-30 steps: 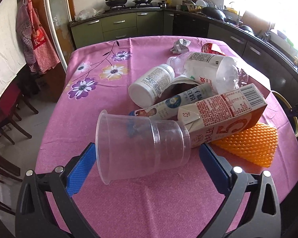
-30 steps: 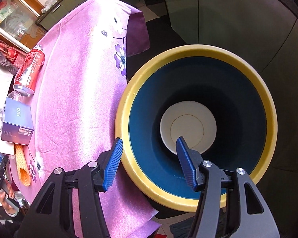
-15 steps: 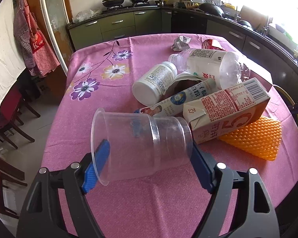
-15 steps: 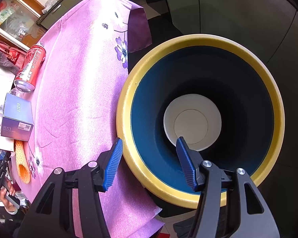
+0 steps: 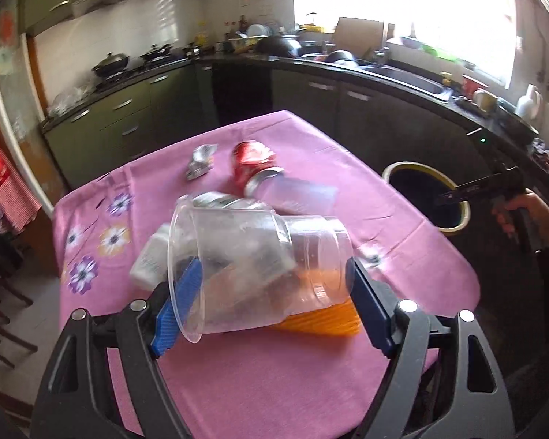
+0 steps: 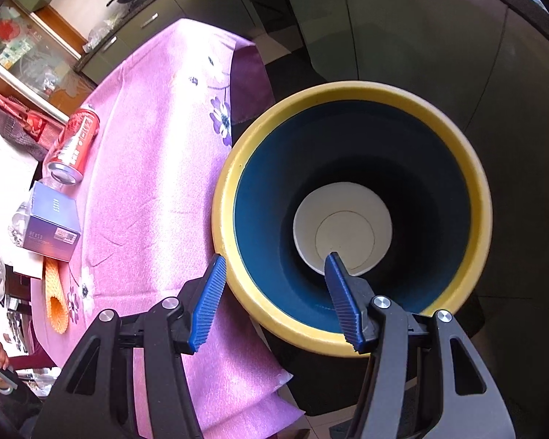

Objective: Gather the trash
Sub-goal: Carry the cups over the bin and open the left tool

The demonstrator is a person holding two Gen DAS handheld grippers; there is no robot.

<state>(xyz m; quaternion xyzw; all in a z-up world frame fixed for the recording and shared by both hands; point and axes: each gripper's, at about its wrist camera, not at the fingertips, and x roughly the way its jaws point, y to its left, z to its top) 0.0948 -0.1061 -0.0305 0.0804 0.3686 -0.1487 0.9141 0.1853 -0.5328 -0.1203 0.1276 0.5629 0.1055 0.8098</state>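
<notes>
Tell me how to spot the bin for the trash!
Find the table with the pink flowery cloth. Right beside its edge, lower than the tabletop, stands the bin, with the right gripper holding its near rim. Nothing else there is round and open with a yellow rim, dark blue inside and a white bottom.

A pink tablecloth (image 5: pixel 311 366) with white and purple flowers carries a red can (image 5: pixel 252 162), orange mesh (image 5: pixel 322 320) and clear cup (image 5: pixel 252 267), beside a yellow-rimmed, dark-blue bin (image 6: pixel 234 197).

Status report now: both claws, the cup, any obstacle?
Left claw shut on cup, just closed. Right claw astride bin rim. Path to bin clear.
</notes>
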